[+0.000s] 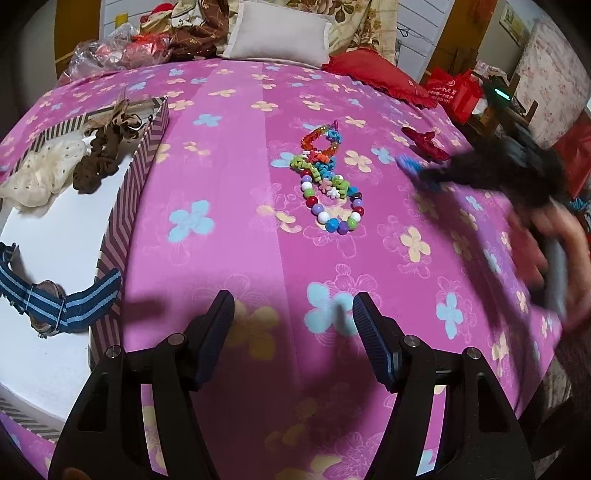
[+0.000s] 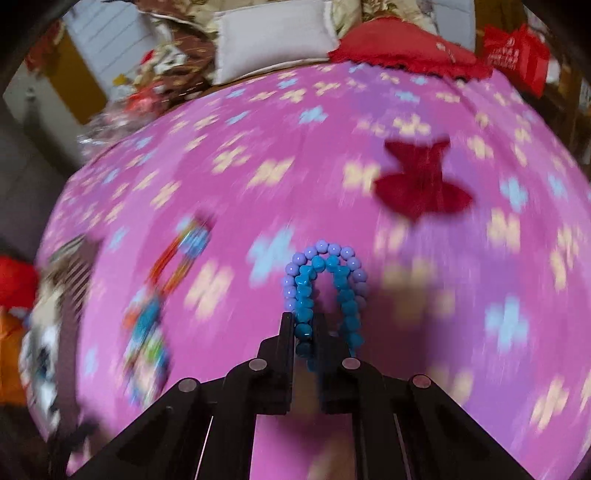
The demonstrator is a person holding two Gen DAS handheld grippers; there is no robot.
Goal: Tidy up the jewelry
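Note:
My right gripper [image 2: 304, 321] is shut on a blue and purple bead bracelet [image 2: 325, 273] and holds it above the pink flowered bedsheet [image 2: 332, 147]. It shows blurred in the left wrist view [image 1: 410, 166]. My left gripper [image 1: 293, 310] is open and empty, low over the sheet beside a striped box [image 1: 122, 229]. A pile of colourful bead bracelets [image 1: 328, 181] lies on the sheet ahead of it. The box holds a blue striped watch [image 1: 55, 302], a brown scrunchie [image 1: 99, 162] and a cream scrunchie [image 1: 40, 173]. A red bow [image 2: 421, 181] lies beyond the held bracelet.
A white pillow [image 1: 280, 33] and a red cushion [image 1: 373, 74] lie at the head of the bed. Plastic bags and clothes [image 1: 125, 48] are heaped at the far left. A red bag [image 1: 458, 92] stands off the bed at the right.

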